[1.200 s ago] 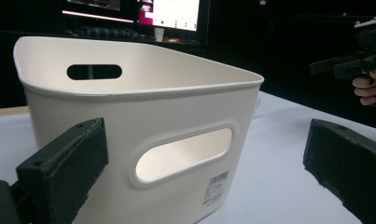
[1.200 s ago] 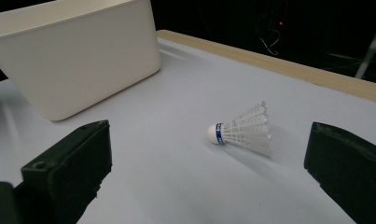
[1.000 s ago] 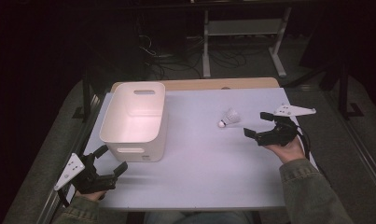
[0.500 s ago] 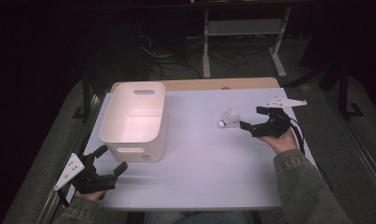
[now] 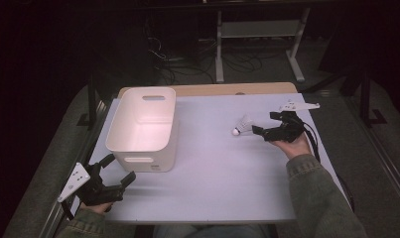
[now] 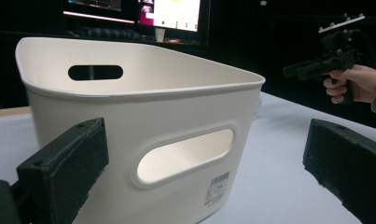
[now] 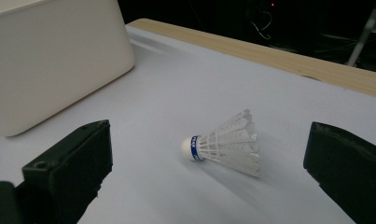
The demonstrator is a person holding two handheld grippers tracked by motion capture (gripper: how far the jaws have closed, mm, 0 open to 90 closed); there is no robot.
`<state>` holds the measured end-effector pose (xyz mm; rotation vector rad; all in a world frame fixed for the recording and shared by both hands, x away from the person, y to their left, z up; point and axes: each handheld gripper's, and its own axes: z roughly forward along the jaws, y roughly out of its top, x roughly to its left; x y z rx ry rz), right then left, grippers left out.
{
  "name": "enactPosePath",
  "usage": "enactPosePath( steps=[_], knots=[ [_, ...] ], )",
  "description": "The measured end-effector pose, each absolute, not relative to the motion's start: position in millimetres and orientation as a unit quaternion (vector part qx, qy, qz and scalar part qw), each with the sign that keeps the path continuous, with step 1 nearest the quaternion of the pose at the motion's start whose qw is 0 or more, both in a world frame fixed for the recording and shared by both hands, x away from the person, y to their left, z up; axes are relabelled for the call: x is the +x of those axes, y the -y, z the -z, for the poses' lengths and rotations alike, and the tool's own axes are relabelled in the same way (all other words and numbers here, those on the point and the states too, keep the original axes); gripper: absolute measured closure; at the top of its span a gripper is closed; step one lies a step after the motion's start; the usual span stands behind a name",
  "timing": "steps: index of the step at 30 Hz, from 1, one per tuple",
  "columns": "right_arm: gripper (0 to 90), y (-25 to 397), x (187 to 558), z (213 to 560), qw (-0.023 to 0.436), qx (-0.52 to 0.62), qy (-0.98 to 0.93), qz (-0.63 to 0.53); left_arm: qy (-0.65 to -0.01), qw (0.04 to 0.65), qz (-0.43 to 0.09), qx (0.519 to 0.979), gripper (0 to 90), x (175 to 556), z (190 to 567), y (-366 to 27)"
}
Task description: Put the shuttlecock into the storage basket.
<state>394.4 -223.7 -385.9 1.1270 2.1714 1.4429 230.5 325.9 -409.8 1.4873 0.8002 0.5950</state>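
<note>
A white feathered shuttlecock (image 5: 242, 125) with a blue-banded cork lies on its side at the table's two o'clock.

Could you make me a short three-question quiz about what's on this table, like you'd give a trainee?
1. True or false: the shuttlecock is lying inside the white basket.
2. Which hand-held gripper is nearest the shuttlecock? A) the left hand-held gripper B) the right hand-held gripper
3. In the right gripper view, what colour is the band around the shuttlecock's cork tip?

Key
1. False. It lies on its side on the table, apart from the basket.
2. B. Its open jaws point at the shuttlecock without touching it; the left one sits open by the basket's near end.
3. Blue.
</note>
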Motion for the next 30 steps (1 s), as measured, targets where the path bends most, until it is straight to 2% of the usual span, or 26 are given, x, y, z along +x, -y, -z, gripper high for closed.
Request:
enactPosePath(
  steps=[20,30],
  knots=[
    [2.3,220.8,422.2,387.5,0.121,0.407,-0.770,-0.476,-0.351,0.627,-0.259,0.645,0.0,229.9,409.9,-325.9],
    [17.5,220.6,431.1,399.5,0.078,0.416,-0.779,-0.462,-0.353,0.631,-0.259,0.640,0.0,229.8,409.8,-326.1]
  ],
)
